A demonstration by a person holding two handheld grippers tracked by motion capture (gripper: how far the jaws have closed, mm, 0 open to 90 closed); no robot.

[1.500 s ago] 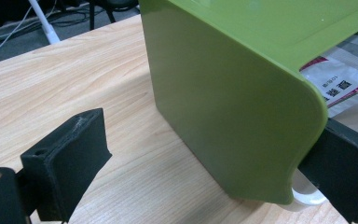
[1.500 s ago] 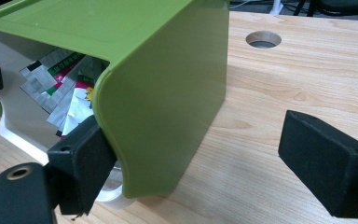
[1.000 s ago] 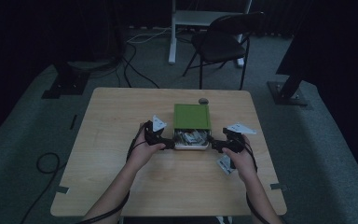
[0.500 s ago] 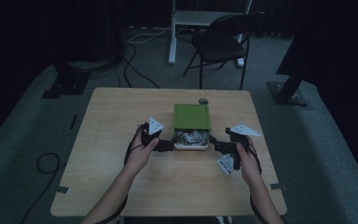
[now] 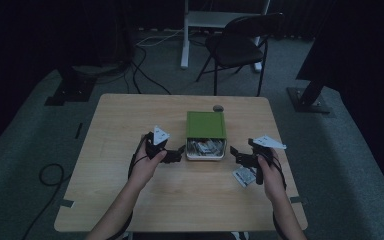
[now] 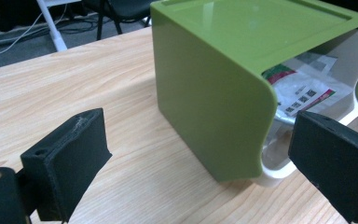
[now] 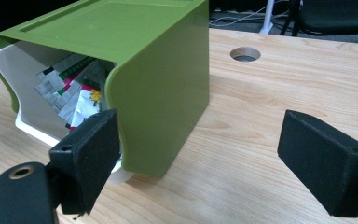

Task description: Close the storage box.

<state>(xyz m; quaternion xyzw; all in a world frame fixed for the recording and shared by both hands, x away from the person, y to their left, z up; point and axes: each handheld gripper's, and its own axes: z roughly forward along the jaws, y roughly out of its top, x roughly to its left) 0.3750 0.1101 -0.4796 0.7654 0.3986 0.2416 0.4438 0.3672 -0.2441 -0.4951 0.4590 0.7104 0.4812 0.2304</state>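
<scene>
1. Dark floor with cables and a folding chair [image 5: 240, 47] lie beyond the light wooden table [image 5: 130, 200], which has a round cable hole [image 5: 218, 107] near its far edge.
2. Just on the person's side of that hole stands a green box [image 5: 206, 125]: a glossy olive-green sleeve with rounded corners over a white drawer [image 5: 206, 155], whose open end faces the person.
3. Inside the drawer lie silvery sachets [image 7: 77, 93] with red, green and yellow printing; one carries small square code-like marks, but no writing is legible.
4. One more sachet [image 5: 243, 176] lies on the table, off the box's near right corner.
5. Left of the box, close to its drawer end, the left gripper [image 5: 172, 154] has its jaws spread wide and holds nothing.
6. Right of the box, a little apart from it and just above the loose sachet, the right gripper [image 5: 237, 154] is also spread wide and empty.
</scene>
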